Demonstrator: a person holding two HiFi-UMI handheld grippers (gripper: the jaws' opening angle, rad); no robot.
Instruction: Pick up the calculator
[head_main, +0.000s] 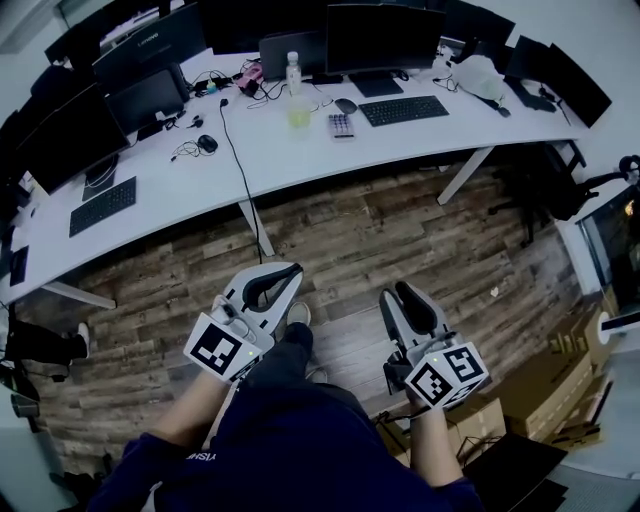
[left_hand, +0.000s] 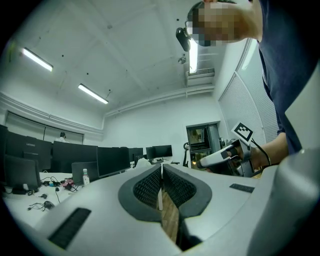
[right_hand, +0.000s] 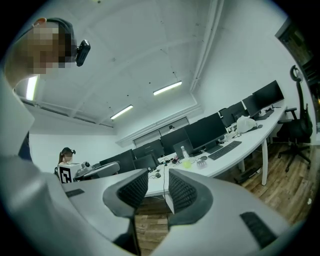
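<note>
The calculator (head_main: 341, 125) is a small grey keypad lying on the long white desk (head_main: 300, 160), just left of a black keyboard (head_main: 403, 110). In the right gripper view the calculator (right_hand: 202, 163) is a small shape far off on the desk. Both grippers are held low over the wooden floor, well short of the desk. My left gripper (head_main: 288, 272) has its pads closed together with nothing between them (left_hand: 161, 187). My right gripper (head_main: 398, 294) stands open and empty (right_hand: 157, 189), aimed toward the desk.
Monitors line the back of the desk, with a water bottle (head_main: 293, 72), a yellow-green cup (head_main: 299, 115), a mouse (head_main: 346, 105) and cables. A black cable (head_main: 245, 190) hangs off the desk's front. A desk leg (head_main: 462, 175) and chair (head_main: 560, 190) stand right; cardboard boxes (head_main: 545, 385) lie near right.
</note>
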